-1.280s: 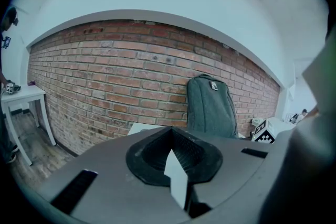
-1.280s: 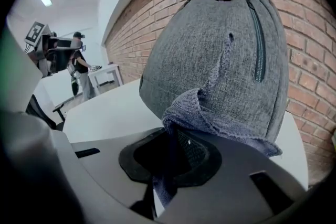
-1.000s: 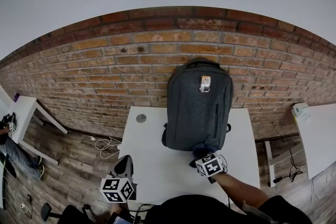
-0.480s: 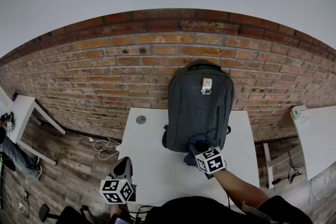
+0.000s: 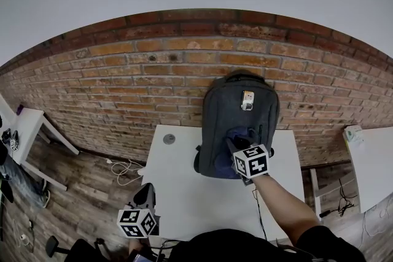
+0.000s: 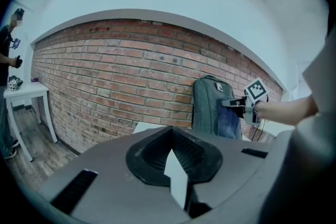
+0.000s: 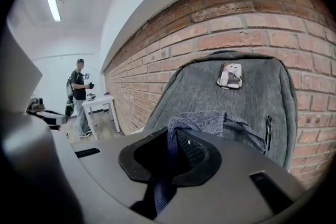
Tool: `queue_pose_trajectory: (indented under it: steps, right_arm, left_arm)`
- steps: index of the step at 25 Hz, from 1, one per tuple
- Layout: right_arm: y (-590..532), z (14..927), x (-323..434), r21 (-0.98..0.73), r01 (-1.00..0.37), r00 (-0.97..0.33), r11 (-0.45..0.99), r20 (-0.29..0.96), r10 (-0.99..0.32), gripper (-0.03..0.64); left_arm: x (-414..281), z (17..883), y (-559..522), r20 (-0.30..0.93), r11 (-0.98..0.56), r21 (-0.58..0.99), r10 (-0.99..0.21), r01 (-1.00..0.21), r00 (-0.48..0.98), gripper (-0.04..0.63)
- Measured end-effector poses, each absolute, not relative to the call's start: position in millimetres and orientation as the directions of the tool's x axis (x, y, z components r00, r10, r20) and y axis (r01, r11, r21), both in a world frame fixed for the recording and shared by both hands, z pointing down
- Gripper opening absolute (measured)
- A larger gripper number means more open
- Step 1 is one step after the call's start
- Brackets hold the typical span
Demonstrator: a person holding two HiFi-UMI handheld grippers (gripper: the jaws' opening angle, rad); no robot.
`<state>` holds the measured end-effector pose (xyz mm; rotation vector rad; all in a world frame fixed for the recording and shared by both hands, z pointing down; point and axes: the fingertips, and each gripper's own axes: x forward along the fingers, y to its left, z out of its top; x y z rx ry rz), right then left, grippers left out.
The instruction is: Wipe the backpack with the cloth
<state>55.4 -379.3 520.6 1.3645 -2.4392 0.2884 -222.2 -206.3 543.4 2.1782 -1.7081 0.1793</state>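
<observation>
Backpack (image 5: 241, 104) upright against wall (image 5: 123, 83), just ahead of right gripper (image 5: 237, 144); jaws clamp cloth (image 5: 241, 133), pressing it to the front panel. Left gripper (image 5: 145, 195) closed, empty, idle.

A white table (image 5: 184, 184) stands against a red brick wall (image 5: 123, 80) on a wooden floor (image 5: 92, 196), with a person (image 7: 79, 93) beside a second white table (image 5: 27, 127).

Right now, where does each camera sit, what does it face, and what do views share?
Head view: on the head, looking down at table, backpack and brick wall; left gripper, right gripper, right forearm show.
Left gripper view: off the table's near corner, facing the backpack; its shut jaws show.
Right gripper view: facing the backpack close up; jaws shut on cloth.
Shared: the backpack.
</observation>
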Motion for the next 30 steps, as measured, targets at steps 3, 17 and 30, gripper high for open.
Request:
queue_pose_trajectory:
  steps: [3, 17, 30]
  right_arm:
    - [-403, 498, 55, 0.009, -0.860, -0.473, 0.510, 0.359, -0.805, 0.035]
    - [-504, 403, 67, 0.038, -0.915, -0.372, 0.401, 0.302, -0.878, 0.035]
    - [-518, 386, 39, 0.058, -0.891, -0.417, 0.451, 0.293, -0.860, 0.035]
  left_arm:
    - [-225, 544, -207, 0.322, -0.200, 0.202, -0.911, -0.959, 0.258, -0.003]
    - [-233, 545, -205, 0.342, -0.200, 0.189, -0.904, -0.961, 0.256, -0.003]
    - [-252, 545, -194, 0.342, -0.132, 0.195, -0.920, -0.972, 0.193, -0.003]
